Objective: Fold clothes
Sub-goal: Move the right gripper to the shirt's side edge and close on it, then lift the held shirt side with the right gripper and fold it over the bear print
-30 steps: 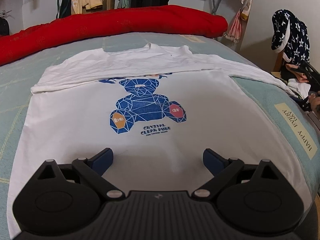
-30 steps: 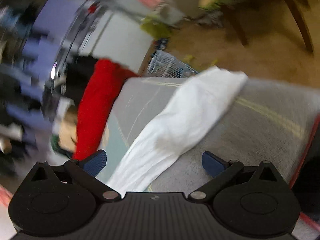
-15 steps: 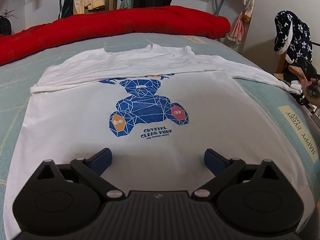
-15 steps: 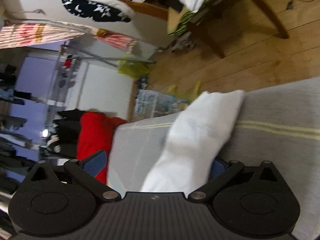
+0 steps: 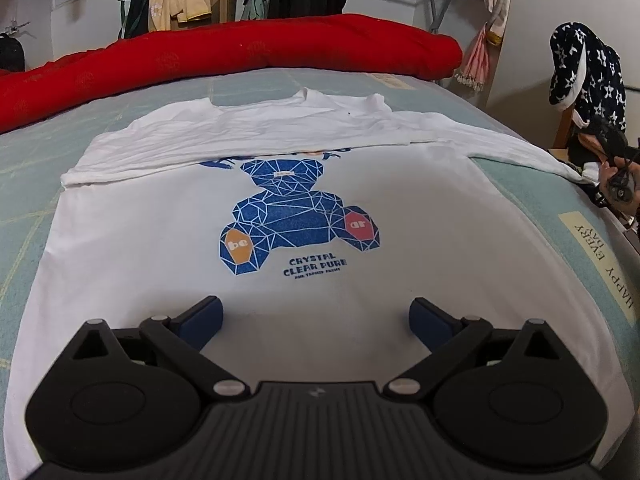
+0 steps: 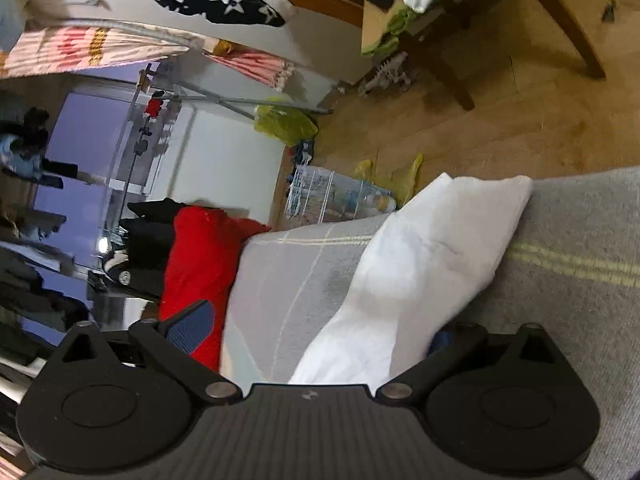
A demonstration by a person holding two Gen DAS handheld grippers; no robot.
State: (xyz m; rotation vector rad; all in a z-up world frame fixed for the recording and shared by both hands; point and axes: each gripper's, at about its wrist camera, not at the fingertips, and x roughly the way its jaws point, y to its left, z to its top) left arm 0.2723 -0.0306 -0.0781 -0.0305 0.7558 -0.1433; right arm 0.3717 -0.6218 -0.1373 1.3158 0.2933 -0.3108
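Shirt (image 5: 168, 248) lay flat on bed (image 5: 24, 168), left gripper (image 5: 316, 318) spread wide and empty above its hem; right gripper (image 6: 316, 330), jaws just narrowing yet apart, straddled its sleeve (image 6: 432, 248) at bed edge.

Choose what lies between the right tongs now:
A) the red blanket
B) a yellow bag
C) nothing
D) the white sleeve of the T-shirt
D: in the right wrist view the white sleeve runs between the open right tongs, covering most of one pad.
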